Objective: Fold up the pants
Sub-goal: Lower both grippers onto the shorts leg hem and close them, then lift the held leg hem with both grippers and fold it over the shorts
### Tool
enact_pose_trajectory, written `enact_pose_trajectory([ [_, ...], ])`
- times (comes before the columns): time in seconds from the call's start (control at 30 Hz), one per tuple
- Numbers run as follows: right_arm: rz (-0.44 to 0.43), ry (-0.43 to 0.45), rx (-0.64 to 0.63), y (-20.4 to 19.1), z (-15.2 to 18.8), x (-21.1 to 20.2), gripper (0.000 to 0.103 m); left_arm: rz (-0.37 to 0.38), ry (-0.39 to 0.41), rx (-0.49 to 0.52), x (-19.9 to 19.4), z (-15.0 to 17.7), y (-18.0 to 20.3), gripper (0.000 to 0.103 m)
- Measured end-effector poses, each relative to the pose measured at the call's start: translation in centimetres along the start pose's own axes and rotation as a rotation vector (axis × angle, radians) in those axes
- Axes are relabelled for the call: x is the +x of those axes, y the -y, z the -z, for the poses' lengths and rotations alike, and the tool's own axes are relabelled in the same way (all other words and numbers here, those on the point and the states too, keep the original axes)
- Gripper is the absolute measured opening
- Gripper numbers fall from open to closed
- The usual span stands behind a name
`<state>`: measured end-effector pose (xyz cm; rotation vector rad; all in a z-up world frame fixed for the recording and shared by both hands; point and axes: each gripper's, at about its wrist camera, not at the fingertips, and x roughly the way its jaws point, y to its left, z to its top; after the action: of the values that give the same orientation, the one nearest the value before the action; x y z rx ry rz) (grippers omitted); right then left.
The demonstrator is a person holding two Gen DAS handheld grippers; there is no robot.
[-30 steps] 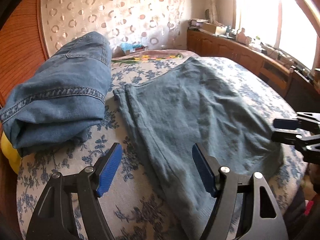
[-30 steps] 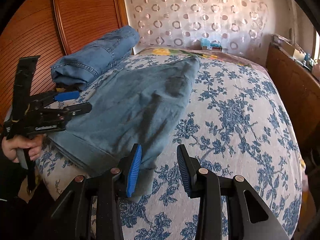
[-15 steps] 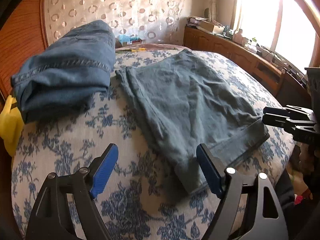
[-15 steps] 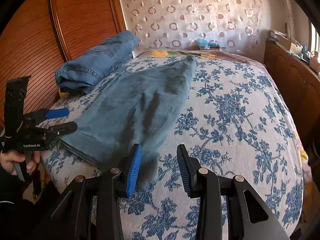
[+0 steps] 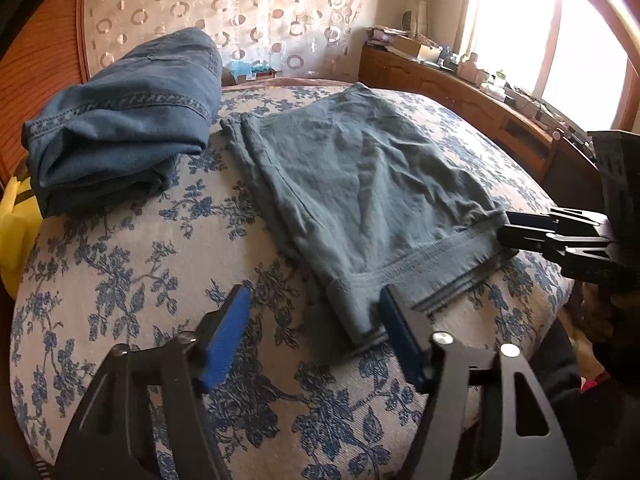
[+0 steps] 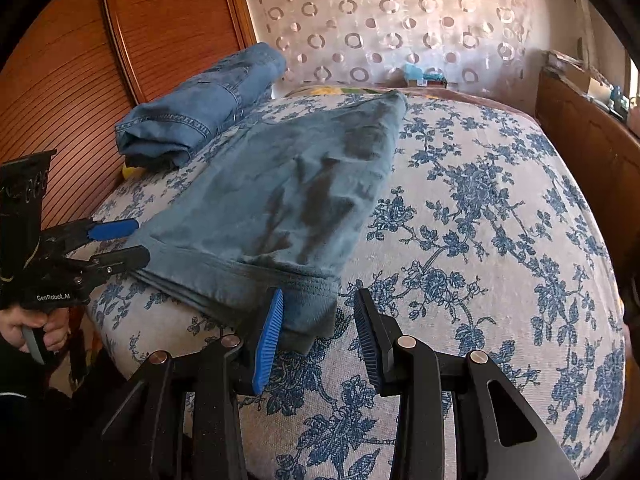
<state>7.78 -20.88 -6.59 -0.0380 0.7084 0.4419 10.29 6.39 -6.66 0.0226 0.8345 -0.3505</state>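
Observation:
Grey-blue pants (image 5: 360,168) lie folded flat on the flowered bed (image 5: 120,280), waistband toward the near edge. My left gripper (image 5: 316,320) hovers at the waistband's left corner. Its jaws are closing, and the corner lies between them beside the right pad without being pinched. In the right wrist view, the pants (image 6: 280,200) reach my right gripper (image 6: 320,328). It stands open with the other waistband corner against its left pad (image 6: 270,332). Each gripper appears in the other's view: the right gripper (image 5: 516,232) and the left gripper (image 6: 136,242).
A folded pair of blue jeans (image 5: 120,120) lies at the bed's far left, over something yellow (image 5: 16,232). Wooden panelling (image 6: 80,80) runs along the left. A low cluttered wooden cabinet (image 5: 460,88) stands under the window. A hand (image 6: 24,324) holds the left gripper's handle.
The left wrist view has drawn back toward the bed's near edge, so the waistband now shows. The left jaws widened, then narrowed. The right gripper has hardly moved.

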Motion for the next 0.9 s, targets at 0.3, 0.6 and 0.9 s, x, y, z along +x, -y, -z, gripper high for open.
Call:
enact_pose_trajectory([
  [0.3, -0.018, 0.005, -0.015, -0.7, 0.4, 0.5, 0.034, 0.038, 0.006, -0.005, -0.1, 0.6, 0.9, 0.044],
  [0.6, -0.034, 0.003, -0.016, -0.6, 0.4, 0.4, 0.02, 0.068, 0.023, -0.022, -0.5, 1.1, 1.1, 0.028],
  [0.9, -0.097, 0.016, 0.004, -0.4, 0.3, -1.0, 0.011, 0.079, 0.04, -0.014, -1.7, 0.8, 1.5, 0.018],
])
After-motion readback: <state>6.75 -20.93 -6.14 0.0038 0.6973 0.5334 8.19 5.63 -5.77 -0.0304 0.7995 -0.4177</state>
